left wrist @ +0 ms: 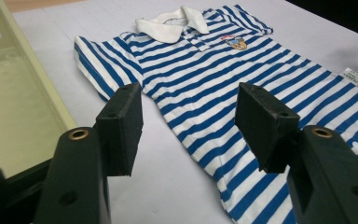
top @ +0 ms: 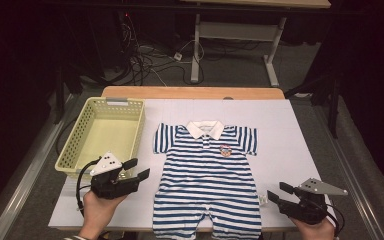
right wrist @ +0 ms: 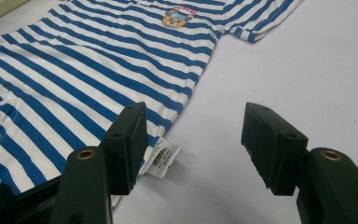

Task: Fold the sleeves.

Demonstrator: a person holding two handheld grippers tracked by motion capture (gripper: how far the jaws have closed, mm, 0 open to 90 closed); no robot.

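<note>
Both pairs of fingers stand spread and empty: the left gripper (top: 136, 170) hovers released just off the romper's left side, and the right gripper (top: 278, 192) hovers released just off its right side, near the lower hem. No pad presses on cloth in either gripper view.

The striped romper (top: 207, 175) lies flat and face up between the two grippers, its long axis running away from the person, white collar (top: 205, 128) at the far end and the legs at the near table edge. From the left fingers (left wrist: 121, 123) the garment's side seam lies ahead and to the right, with bare sheet directly between the pads. From the right fingers (right wrist: 129, 140) the garment's edge and its small care label (right wrist: 162, 159) lie just to the left, touching nothing.

The right gripper looks the nearer of the two to the cloth; a pinch at the label corner would need only a short sideways reach, by my judgement.

Outward, the white sheet (top: 290, 145) covers the table, and the yellow basket (top: 102, 132) sits empty beyond the left gripper, just beside the left sleeve.
</note>
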